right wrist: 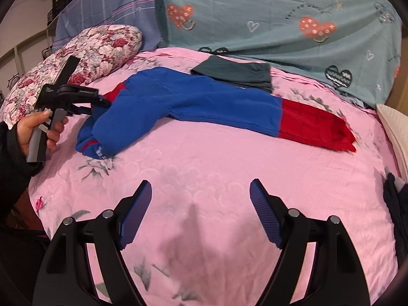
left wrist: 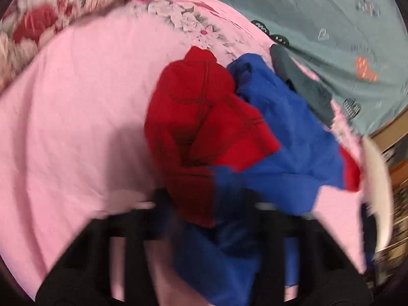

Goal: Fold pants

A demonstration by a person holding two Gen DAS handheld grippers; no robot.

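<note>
Pants [right wrist: 204, 102], blue with red cuffs, lie across a pink sheet [right wrist: 204, 178] on the bed, one leg stretched toward the right, waist end bunched at the left.

Left gripper [right wrist: 102, 102], held in a hand [right wrist: 38, 130], reaches into the bunched blue cloth at the waist end. The left wrist view is blurred; blue and red cloth fills the space between the fingers, jaws narrow, apparently pinching the fabric.

Right gripper [right wrist: 201, 211] hovers over bare sheet in front of the pants, jaws wide apart, nothing between them.

A folded dark green garment [right wrist: 234, 76] lies just behind the pants. Floral pillow [right wrist: 89, 51] at left; teal heart-print bedding [right wrist: 280, 12] behind.
</note>
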